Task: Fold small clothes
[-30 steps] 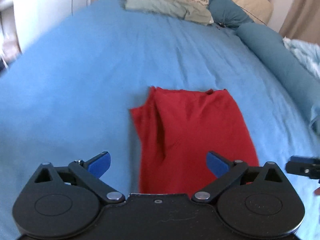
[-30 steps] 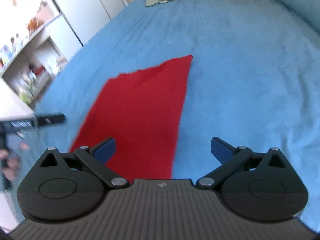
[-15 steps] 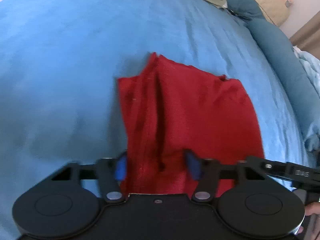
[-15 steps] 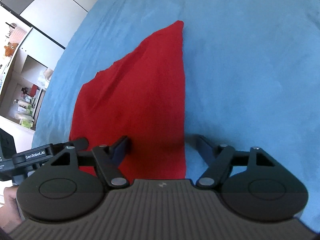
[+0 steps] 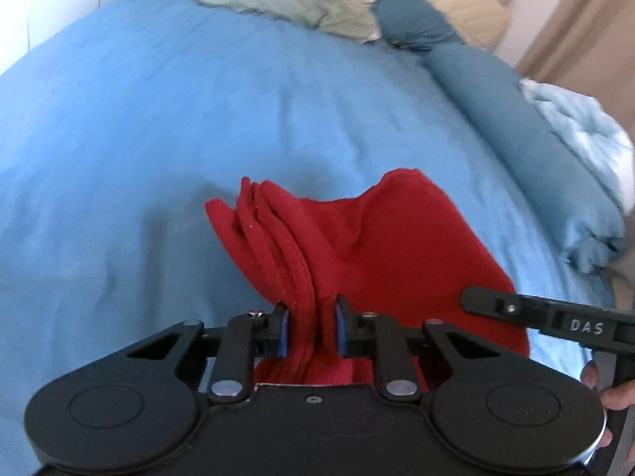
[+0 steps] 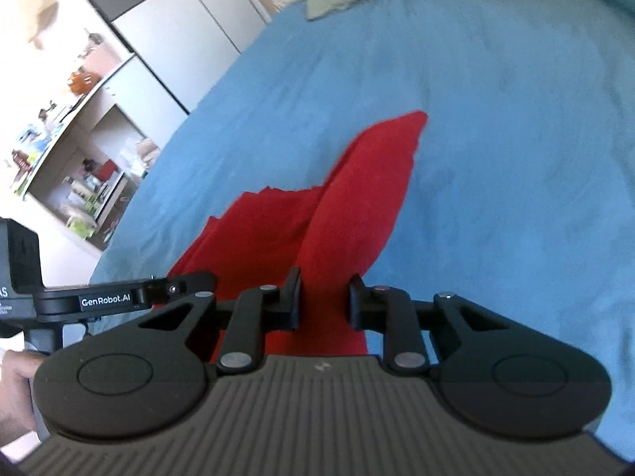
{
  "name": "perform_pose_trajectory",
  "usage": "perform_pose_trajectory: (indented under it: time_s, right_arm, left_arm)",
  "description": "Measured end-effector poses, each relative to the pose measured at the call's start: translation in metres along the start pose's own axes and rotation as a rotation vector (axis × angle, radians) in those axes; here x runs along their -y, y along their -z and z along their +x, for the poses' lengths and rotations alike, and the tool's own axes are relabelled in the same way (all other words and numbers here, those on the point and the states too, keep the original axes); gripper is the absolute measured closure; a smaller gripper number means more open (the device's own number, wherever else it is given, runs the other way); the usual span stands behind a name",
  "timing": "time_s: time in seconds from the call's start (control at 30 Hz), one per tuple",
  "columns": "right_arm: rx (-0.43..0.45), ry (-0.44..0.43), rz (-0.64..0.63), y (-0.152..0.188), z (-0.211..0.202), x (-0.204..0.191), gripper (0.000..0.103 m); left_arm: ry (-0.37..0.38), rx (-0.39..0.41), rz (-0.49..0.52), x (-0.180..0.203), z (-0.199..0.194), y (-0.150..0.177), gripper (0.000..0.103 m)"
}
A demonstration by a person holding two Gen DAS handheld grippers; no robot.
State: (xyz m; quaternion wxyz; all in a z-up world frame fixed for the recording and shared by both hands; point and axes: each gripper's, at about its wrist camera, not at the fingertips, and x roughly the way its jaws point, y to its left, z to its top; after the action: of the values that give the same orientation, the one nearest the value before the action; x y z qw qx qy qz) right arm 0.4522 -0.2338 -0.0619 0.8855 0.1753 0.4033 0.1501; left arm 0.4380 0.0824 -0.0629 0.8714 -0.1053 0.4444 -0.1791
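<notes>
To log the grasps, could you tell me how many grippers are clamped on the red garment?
2: the left gripper pinches its bunched near-left edge, and the right gripper its near-right edge.

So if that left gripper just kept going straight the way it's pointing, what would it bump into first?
Probably only more of the red fabric garment, which the left gripper already pinches between its blue pads. Past that, the line seems to meet the blue bedsheet, though depth is hard to judge in this view.
</notes>
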Motion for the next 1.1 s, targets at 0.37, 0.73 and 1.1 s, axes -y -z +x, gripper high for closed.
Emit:
perform_pose_trajectory:
  time_s: [0.37,0.73,1.1]
  right_arm:
    - [-0.088,0.14,-0.025,0.098,-0.084,0.027,0.065]
    - [-0.127,0.227,0.006,0.127,-0.084,0.058,0.015]
    - [-0.043,0.305,-0.066,0.143,-0.087,0.077,0.005]
  left_arm:
    - [-0.051,-0.072,-0.065,0.08,-0.014,0.115,0.08]
    - [-0.225,-0.072,0.079,0.085,-0.014,0.138,0.031]
    - [-0.314,0.005,0.258,0.084,0.006,0.17,0.024]
